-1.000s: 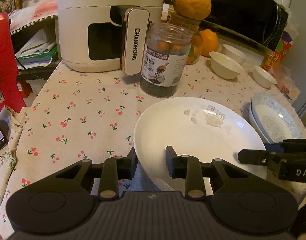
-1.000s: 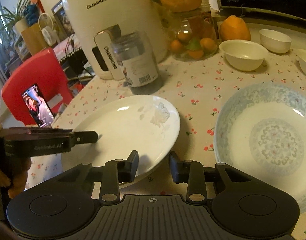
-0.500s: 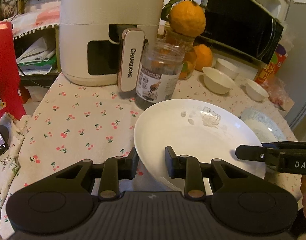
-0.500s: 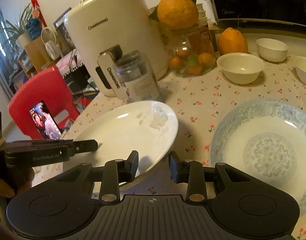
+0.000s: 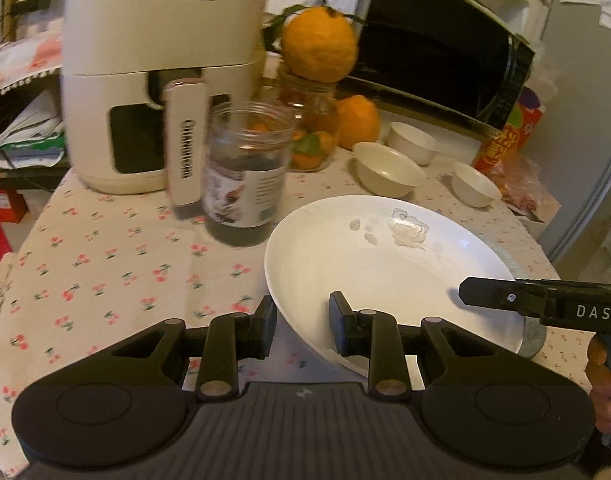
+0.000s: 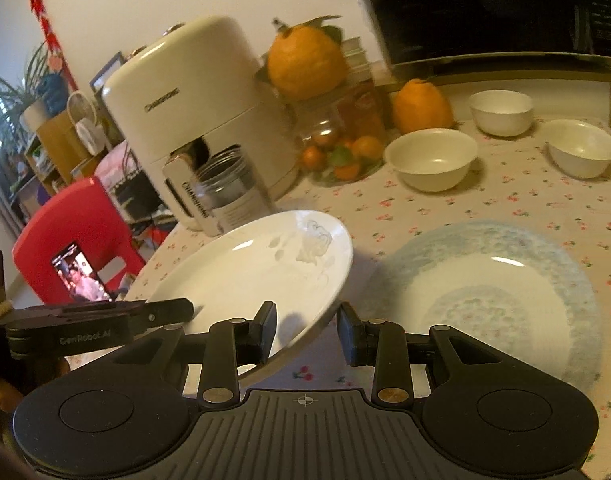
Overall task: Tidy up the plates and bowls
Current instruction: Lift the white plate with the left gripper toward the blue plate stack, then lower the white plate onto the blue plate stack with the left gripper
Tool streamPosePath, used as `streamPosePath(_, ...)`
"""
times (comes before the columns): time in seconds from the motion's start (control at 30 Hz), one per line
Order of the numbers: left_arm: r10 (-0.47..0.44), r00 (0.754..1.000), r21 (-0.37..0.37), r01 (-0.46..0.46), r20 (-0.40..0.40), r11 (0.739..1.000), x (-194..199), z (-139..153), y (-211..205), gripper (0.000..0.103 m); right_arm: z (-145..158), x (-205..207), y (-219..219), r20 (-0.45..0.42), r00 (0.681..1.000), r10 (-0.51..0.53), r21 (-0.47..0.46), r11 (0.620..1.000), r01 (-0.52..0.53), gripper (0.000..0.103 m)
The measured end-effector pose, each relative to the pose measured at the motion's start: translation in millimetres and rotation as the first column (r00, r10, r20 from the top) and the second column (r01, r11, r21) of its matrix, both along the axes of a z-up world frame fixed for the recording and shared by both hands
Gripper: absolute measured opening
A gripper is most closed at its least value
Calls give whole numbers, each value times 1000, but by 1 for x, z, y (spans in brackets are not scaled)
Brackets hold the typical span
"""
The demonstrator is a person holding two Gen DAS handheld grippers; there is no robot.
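Note:
A white plate with a faint embossed flower hangs tilted above the cherry-print tablecloth. My left gripper is shut on its near rim. My right gripper is shut on the opposite rim of the same white plate, and one of its fingers reaches in from the right in the left wrist view. A blue-patterned plate lies flat just right of the held plate, and only its edge shows under the white plate. Three white bowls stand farther back.
A cream air fryer and a dark-filled jar stand at the back left. A glass jar with an orange on top and a black microwave sit behind. A red chair holding a phone is beyond the table's left edge.
Both grippers have risen with the white plate and carried it toward the blue-patterned plate, which it now partly covers in the left wrist view. Both grips are unchanged.

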State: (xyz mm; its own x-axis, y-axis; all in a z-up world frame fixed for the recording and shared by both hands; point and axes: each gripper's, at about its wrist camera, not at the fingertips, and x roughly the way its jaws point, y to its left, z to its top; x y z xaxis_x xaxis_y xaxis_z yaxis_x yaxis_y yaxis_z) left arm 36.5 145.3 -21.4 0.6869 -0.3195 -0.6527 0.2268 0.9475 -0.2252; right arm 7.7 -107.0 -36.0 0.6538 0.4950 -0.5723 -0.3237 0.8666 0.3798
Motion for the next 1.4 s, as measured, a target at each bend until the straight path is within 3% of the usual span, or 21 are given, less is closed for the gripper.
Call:
streamPosePath(0.57,-123,992,1,123,-9,992,16,0,-76,26,-3,-4,-79,-25,991,-129,14,991,130,32)
streamPosePath(0.97,-150,988,17,151,-43,988,24,-8,-108,26,-11,-1,-109,-80,980,-185,5,983,186,32)
streamPosePath(1.4,-166,984,134,173,-59,976,21,-15,-131,26,-22,6,-115,-203,955,-216,-32,976,214,33)
